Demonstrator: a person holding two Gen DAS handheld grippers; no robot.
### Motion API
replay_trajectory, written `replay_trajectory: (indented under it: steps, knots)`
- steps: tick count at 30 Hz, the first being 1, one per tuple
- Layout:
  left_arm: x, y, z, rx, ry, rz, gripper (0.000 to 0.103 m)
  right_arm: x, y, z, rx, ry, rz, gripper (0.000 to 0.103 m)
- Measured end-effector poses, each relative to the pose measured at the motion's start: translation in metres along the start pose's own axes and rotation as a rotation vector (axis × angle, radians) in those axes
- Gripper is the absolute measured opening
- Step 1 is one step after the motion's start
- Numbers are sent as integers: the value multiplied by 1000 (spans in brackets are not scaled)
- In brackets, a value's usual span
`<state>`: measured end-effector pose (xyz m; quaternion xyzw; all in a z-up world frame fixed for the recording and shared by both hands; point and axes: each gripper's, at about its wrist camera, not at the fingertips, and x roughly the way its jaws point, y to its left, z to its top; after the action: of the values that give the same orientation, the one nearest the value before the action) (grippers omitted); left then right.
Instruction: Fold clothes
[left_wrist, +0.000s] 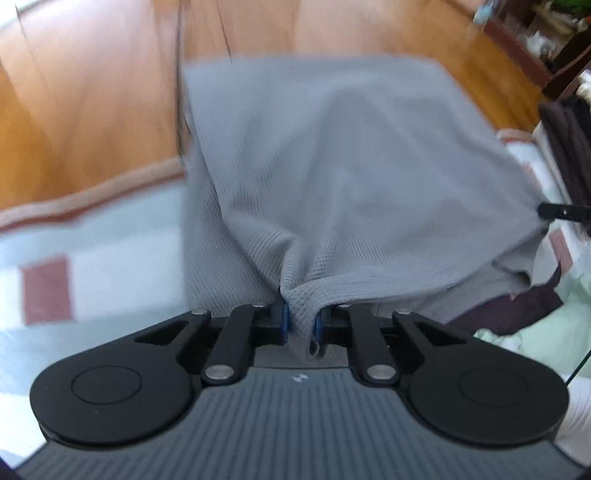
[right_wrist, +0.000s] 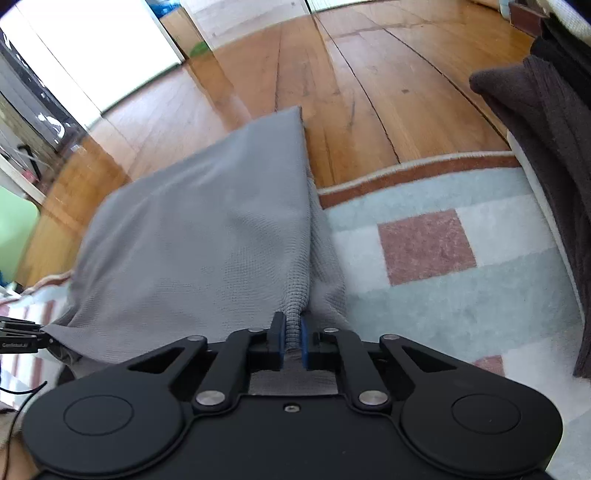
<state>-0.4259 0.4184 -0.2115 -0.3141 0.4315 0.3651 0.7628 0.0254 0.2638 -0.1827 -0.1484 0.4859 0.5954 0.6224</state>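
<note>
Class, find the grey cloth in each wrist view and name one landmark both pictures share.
Left wrist view: the grey cloth fills the centre, bunched in the left claw at the bottom.
Right wrist view: it fills the centre-left, pinched in the right claw.
Shared landmark: the pale blue rug with reddish squares, edging the wooden floor.

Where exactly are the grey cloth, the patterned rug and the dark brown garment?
grey cloth (left_wrist: 332, 166): left wrist view, middle of its raised panel.
patterned rug (right_wrist: 424, 247): right wrist view, on a pink square of it.
dark brown garment (right_wrist: 546, 122): right wrist view, its hanging fold at right.
</note>
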Motion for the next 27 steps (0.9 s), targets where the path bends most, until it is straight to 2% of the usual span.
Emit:
replay_trajectory:
  steps: [3, 4, 5, 6, 7, 9, 10, 13, 14, 15, 16, 18, 19, 20, 21, 22, 23, 24, 25, 27]
  knots:
    - [-43, 6, -8, -58, -113, 3, 7, -35, -4, 5, 46, -46, 144, 9]
    - [-50, 11, -14, -90, -122, -12, 8, -46, -6, 5, 48, -64, 182, 9]
    - [-51, 14, -19, -104, -110, -14, 10, -50, -6, 2, 26, -66, 182, 9]
    - [-44, 14, -23, -98, -61, -8, 15, -53, -5, -1, 4, -67, 180, 9]
    - [-32, 12, -24, -85, 15, -2, 19, -44, -5, -7, -14, -41, 141, 9]
    - [-10, 7, -22, -46, 129, 45, 19, -26, -5, -21, -48, 9, 66, 9]
    - [-3, 3, -21, -21, 166, 67, 19, -16, -6, -27, -38, 32, 50, 9]
    - [2, -16, -20, 75, 191, 102, 21, -11, -7, -30, -37, 22, 35, 9]
    - [1, -16, -21, 83, 190, 107, 25, -12, -8, -28, -35, 18, 37, 9]
    - [0, -17, -21, 88, 187, 112, 44, -15, -11, -27, -21, 11, 43, 11]
    - [-1, -13, -21, 74, 182, 115, 53, -18, -14, -26, -7, 3, 49, 17]
    - [-4, -3, -19, 28, 160, 117, 57, -20, -20, -24, 26, -5, 63, 19]
    - [-2, -3, -18, 2, 163, 115, 63, -19, -25, -26, 44, 4, 81, 22]
    - [2, 2, -18, -17, 173, 109, 63, -17, -27, -27, 63, 14, 88, 26]
    - [6, 5, -17, -34, 182, 101, 60, -14, -29, -28, 82, 24, 96, 35]
    - [14, 1, -13, -34, 180, 92, 42, -11, -30, -30, 98, 29, 103, 37]
    - [13, -1, -12, -19, 169, 81, 16, -7, -30, -31, 100, 34, 108, 37]
    - [7, -4, -12, 6, 143, 58, 2, -7, -29, -31, 83, 29, 105, 31]
    - [1, -7, -12, 27, 116, 38, 2, -6, -27, -30, 65, 23, 103, 11]
    - [-27, -11, -11, 41, 31, 23, 2, -20, -24, -28, 29, -37, 143, 10]
